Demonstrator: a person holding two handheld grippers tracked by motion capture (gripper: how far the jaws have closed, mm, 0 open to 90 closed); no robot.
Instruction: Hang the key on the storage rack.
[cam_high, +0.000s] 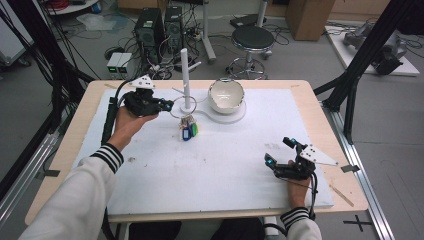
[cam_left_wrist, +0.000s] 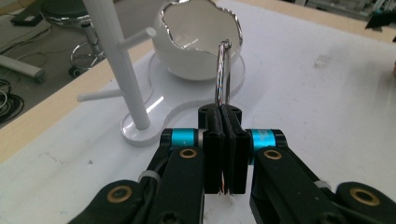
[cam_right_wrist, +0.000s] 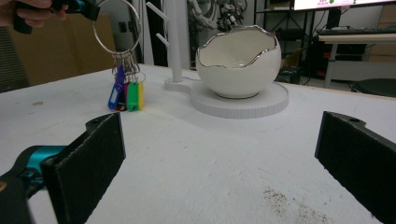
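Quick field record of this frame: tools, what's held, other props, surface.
left tool: shut on key ring
key ring: large metal ring, lifted; coloured tags hang from it, about at the mat
right tool: open, empty, low over mat
peg stand: white, upright, pegs bare
bowl: white, jagged silver rim, on round base
surface: white mat on wooden table

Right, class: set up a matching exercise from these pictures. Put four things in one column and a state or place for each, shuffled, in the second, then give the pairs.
Things:
1. left gripper
2. right gripper
3. key ring
4. egg-shaped bowl

States or places:
A. sits on the round white base
B. jaws wide apart, nothing between them
C. pinched at its edge, coloured tags hanging below
D. jaws closed on a metal loop beside the white peg stand

Pairs: 1-D, 2-B, 3-C, 4-A
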